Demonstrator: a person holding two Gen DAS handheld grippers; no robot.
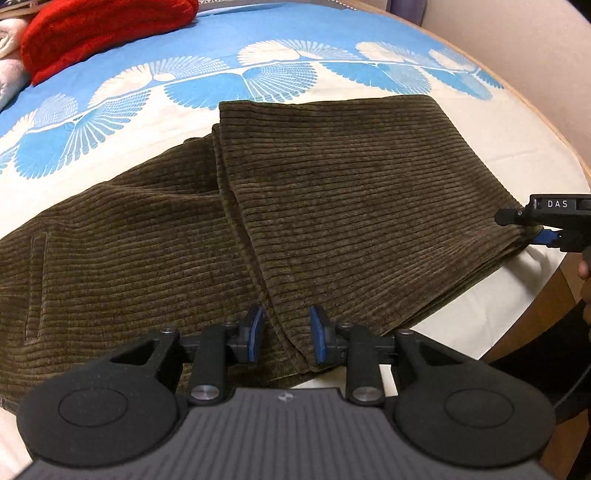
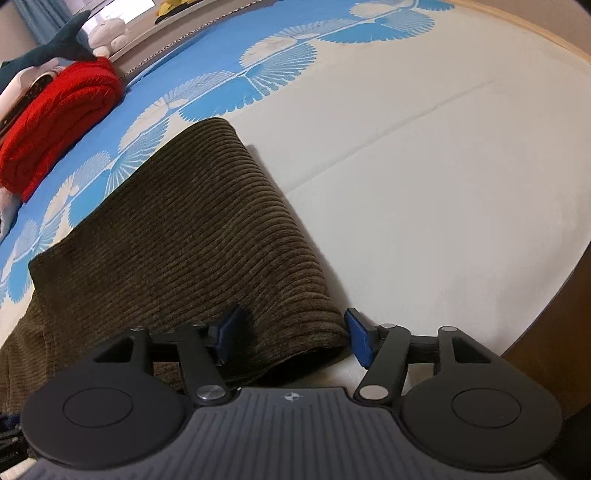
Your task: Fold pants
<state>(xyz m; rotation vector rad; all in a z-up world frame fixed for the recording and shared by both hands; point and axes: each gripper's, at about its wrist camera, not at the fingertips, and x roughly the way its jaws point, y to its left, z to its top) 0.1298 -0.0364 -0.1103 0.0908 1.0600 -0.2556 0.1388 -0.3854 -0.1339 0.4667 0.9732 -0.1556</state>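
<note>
Dark olive-brown corduroy pants (image 1: 332,203) lie on the bed, one part folded over the other, with the fold's edge running down the middle of the left wrist view. My left gripper (image 1: 286,336) hovers over that near edge, its blue pads apart and pressing on nothing. In the right wrist view the rounded folded end of the pants (image 2: 192,240) lies between the fingers of my right gripper (image 2: 293,338), which stand wide and do not squeeze it. From the left wrist view, the right gripper (image 1: 524,227) sits at the fold's right corner.
The bed cover (image 1: 258,37) is blue with cream fan patterns and plain cream nearer me. A folded red knit blanket (image 1: 103,33) (image 2: 55,122) lies at the far left, with plush toys (image 2: 55,48) behind it. The wooden bed frame (image 2: 535,369) borders the right side.
</note>
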